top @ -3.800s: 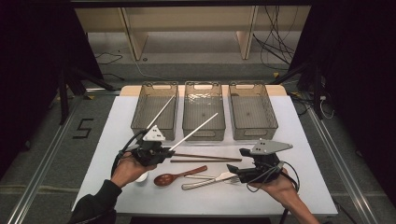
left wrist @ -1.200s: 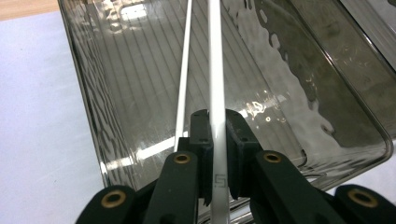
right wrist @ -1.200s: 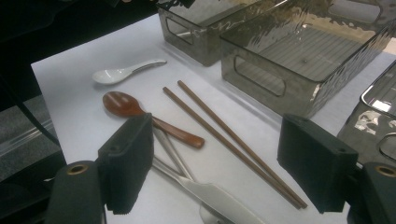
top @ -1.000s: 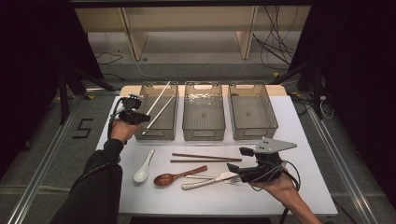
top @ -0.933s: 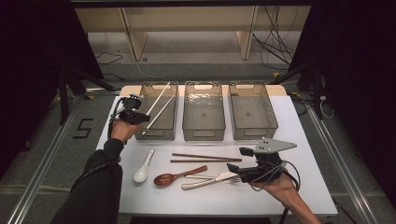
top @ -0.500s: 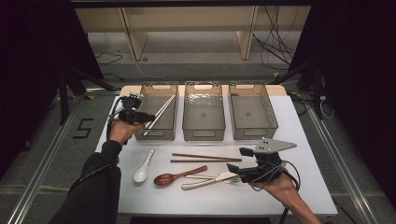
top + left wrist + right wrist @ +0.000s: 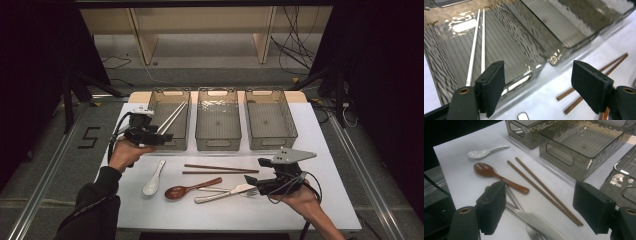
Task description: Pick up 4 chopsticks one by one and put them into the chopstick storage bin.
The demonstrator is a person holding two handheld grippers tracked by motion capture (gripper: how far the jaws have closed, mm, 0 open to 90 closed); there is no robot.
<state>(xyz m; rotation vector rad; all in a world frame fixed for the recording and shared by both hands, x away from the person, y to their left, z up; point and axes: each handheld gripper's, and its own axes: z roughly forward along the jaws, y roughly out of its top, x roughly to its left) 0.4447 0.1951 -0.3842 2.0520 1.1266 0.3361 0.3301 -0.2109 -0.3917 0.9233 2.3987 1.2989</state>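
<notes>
Two pale chopsticks lie loose in the left smoky bin; the left gripper view shows these chopsticks on the bin floor. My left gripper hovers at that bin's near left corner. Its jaws have just been opening and now stand open with nothing between them. My right gripper rests open at the table's front right, over the knife and fork. Brown chopsticks, a brown spoon and a white spoon lie in front of the bins.
The middle bin and right bin stand side by side at the back of the white table. The right gripper view shows the brown chopsticks, brown spoon and white spoon ahead of the jaws.
My left gripper has opened and let go of the pale chopsticks, which dropped flat into the left bin. The hand has drawn slightly toward the bin's near corner. The right hand stayed still.
</notes>
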